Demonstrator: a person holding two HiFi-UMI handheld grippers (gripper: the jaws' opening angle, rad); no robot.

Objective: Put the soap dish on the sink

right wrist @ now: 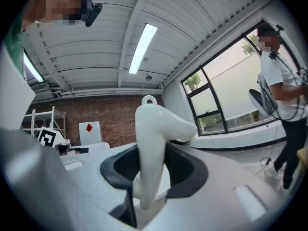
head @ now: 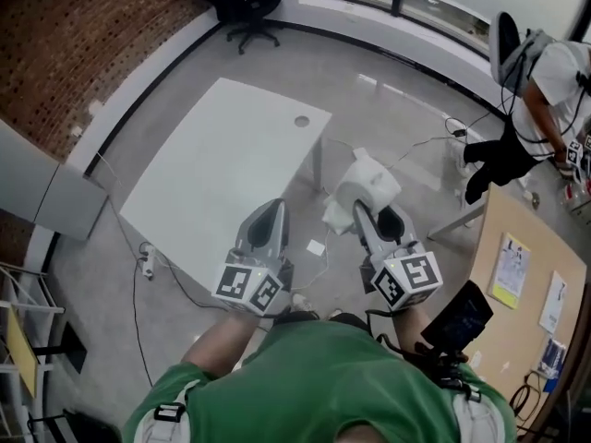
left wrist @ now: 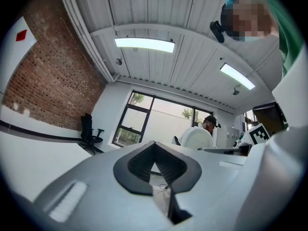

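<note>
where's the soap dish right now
The soap dish is clamped between the jaws of the right gripper, held in the air over the floor. In the head view it sits just right of the white table.

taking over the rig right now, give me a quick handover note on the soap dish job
Right gripper: shut on the white soap dish, which sticks up out of the jaws, in the air over the floor.
Left gripper: jaws together, nothing between them.
Sink: not in any view. A white table lies ahead on the left.
Done: the dish is picked up and in a grip.
Left: find the sink, carry the dish there, set it down, let go.
</note>
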